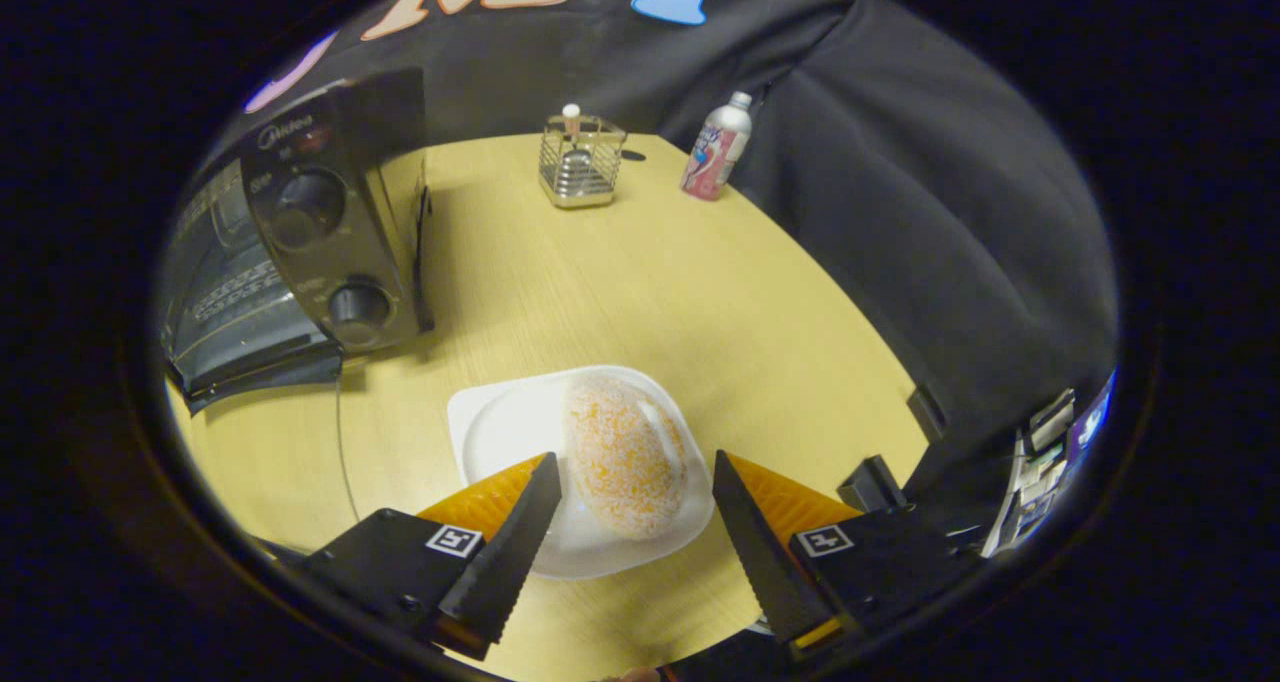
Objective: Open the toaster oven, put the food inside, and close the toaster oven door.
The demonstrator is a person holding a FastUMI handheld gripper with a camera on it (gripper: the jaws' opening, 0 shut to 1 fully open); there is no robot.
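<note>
The tool (636,482) stood wide open, straddling the bread roll (625,456) on its white plate (500,427) without gripping it. The toaster oven (300,242) sat at the counter's (700,292) left edge, door apparently down. Grasping the food seemed in hand; next, closing squarely on the roll.

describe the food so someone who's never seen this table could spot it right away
On the yellow table, right of the toaster oven with its door dropped open, sits a white plate. The food lies on that plate, between the open jaws of the gripper, neither finger touching it. It is a rounded orange bun with a pale crumbly coating, unlike the far wire holder and bottle.
</note>
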